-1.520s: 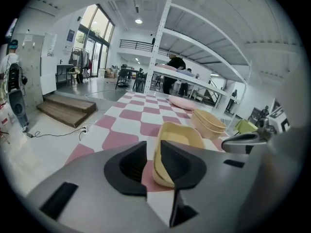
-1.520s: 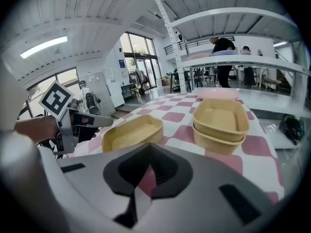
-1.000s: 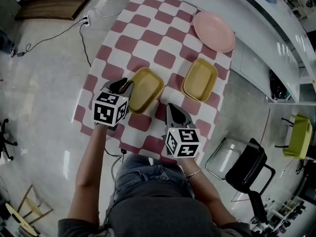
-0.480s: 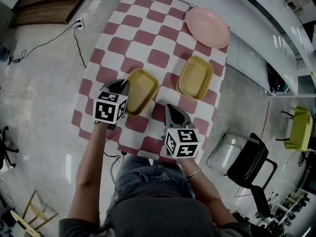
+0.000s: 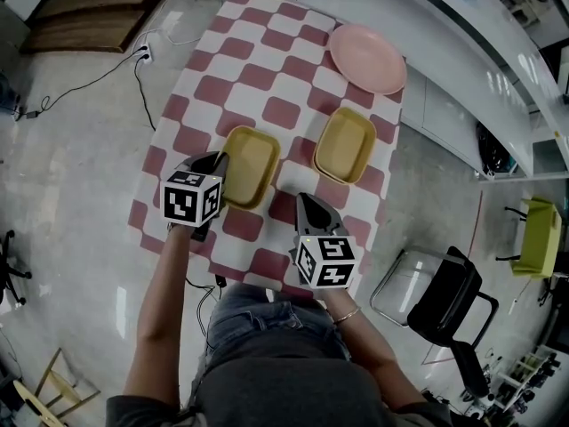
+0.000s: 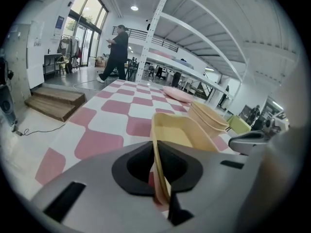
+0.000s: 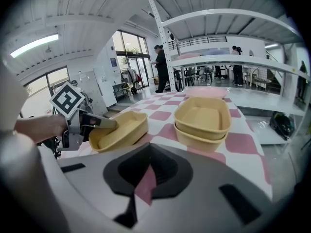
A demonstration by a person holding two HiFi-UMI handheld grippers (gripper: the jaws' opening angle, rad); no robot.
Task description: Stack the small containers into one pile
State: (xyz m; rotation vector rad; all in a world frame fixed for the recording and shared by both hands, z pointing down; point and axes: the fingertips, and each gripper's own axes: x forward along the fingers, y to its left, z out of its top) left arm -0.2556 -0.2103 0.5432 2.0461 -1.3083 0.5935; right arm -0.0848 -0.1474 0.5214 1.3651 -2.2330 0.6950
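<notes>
A single yellow container sits on the checked table; it shows again in the left gripper view and the right gripper view. My left gripper has that container's near left rim between its jaws; the jaws are closing and pinch the wall. To the right stands a stack of two yellow containers. My right gripper hovers near the table's front edge, shut and holding nothing.
A pink plate lies at the table's far right corner. A black chair stands on the floor to the right, white shelving runs behind it. A cable trails on the floor at the left.
The left gripper's jaws have come together on the single container's rim. The right gripper has stayed where it was.
</notes>
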